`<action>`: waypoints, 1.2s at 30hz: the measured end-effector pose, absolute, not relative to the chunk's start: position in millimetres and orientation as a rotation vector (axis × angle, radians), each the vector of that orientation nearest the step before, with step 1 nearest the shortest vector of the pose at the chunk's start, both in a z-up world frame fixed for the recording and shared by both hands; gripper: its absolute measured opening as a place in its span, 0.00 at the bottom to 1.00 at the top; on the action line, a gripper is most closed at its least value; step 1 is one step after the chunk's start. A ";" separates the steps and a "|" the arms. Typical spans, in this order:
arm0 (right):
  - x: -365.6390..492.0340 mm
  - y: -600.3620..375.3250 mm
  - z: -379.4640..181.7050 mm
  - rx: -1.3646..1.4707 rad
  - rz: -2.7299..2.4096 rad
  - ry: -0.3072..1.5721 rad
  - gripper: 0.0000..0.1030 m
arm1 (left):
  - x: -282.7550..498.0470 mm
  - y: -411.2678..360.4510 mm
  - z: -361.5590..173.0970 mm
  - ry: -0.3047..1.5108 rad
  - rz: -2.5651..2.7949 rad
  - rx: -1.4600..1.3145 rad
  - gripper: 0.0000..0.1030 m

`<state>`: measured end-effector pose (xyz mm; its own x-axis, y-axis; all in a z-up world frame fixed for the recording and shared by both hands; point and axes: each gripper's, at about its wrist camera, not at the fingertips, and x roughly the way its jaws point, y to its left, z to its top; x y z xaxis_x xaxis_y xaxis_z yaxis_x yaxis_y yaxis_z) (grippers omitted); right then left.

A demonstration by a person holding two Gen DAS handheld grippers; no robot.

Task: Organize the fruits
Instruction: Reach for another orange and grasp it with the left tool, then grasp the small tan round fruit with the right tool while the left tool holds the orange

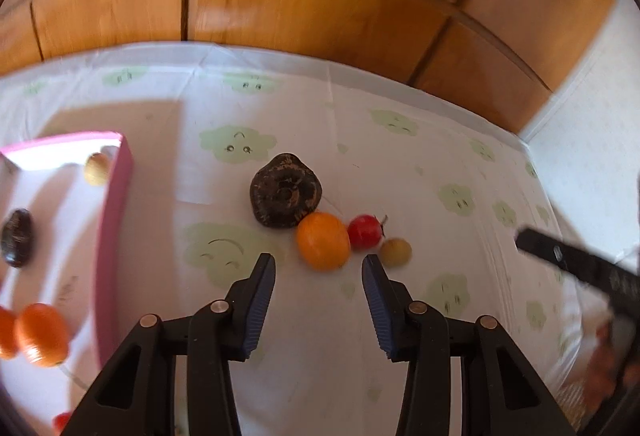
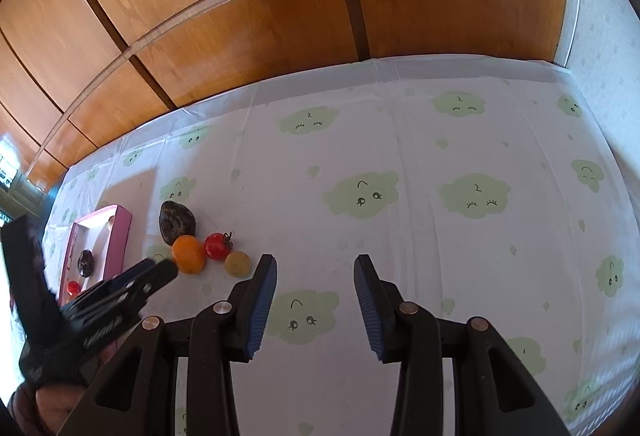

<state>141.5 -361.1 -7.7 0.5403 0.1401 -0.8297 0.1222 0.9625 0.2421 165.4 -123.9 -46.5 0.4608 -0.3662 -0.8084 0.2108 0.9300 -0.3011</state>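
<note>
Approaching orange fruit (image 1: 323,246); left gripper (image 1: 319,264) fingers parted, empty; right gripper (image 2: 315,264) likewise; fruit looks firm, smooth, light; pinch across its middle.

Cloud-print tablecloth (image 2: 400,140) w/ pink box (image 1: 116,220), orange (image 1: 323,246), tomato (image 1: 364,232).

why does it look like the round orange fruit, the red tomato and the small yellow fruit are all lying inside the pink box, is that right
Not quite. The round orange fruit, red tomato and small yellow fruit lie outside the pink box, on the cloud-print tablecloth beside it. The left wrist view shows this.
</note>
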 end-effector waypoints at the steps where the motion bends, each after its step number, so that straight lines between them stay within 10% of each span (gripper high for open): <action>1: 142.0 -360.6 -8.0 0.283 0.012 1.006 0.39 | 171.4 -125.5 -50.4 1.044 -0.350 -0.183 0.44; 36: 143.6 -346.6 -23.8 0.312 0.117 1.056 0.39 | 100.4 -96.9 -78.4 0.990 -0.394 -0.085 0.34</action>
<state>143.6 -346.6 -23.8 0.4905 0.2435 -0.8367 0.0538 0.9499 0.3080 100.4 -96.9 -78.4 0.4840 -0.3613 -0.7970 0.2848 0.9262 -0.2469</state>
